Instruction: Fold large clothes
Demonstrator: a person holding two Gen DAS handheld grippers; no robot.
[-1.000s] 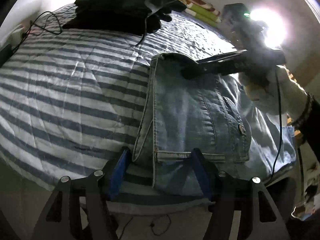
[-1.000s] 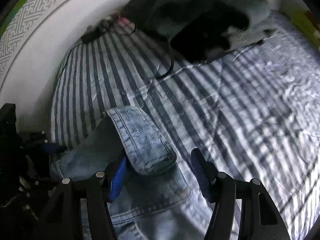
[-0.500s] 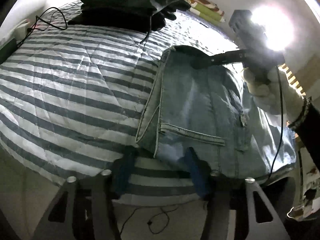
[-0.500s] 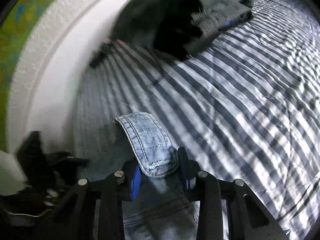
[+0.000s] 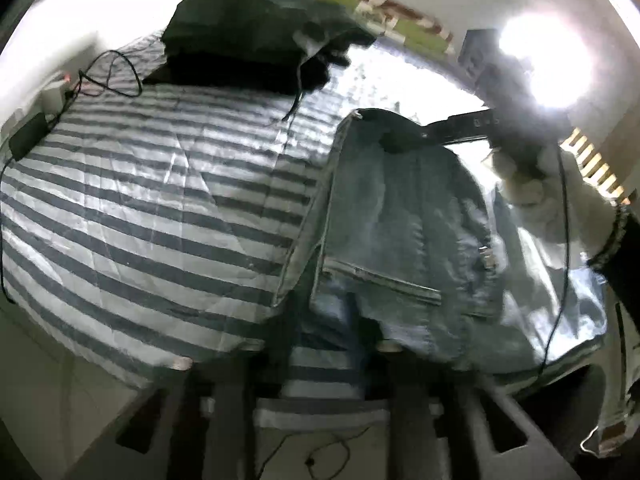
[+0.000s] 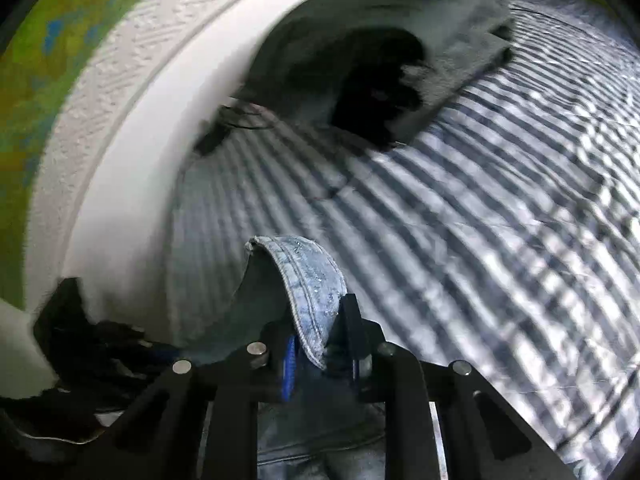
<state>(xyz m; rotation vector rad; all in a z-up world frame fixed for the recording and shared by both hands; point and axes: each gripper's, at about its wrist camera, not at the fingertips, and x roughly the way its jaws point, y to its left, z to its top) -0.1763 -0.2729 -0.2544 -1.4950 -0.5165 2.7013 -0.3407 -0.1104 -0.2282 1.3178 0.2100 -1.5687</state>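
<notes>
the right gripper (image 6: 320, 344) has its fingers (image 6: 352, 320) closing on a stitched hem of the denim jacket (image 5: 400, 232), the cloth pinched between them. the jacket hangs over the striped bed (image 5: 140, 208). the left gripper (image 5: 332, 344) is blurred, its fingers opening beneath the jacket's lower edge; i cannot tell whether they grip it. dark folded clothes (image 6: 380, 52) lie far beyond.

The left gripper (image 5: 328, 344) is smeared by motion blur, so contact between its fingers and the light blue denim garment (image 5: 400, 216) cannot be told. Beside the garment, the gloved hand (image 5: 532, 184) is washed out by a glaring lamp (image 5: 544, 64).
</notes>
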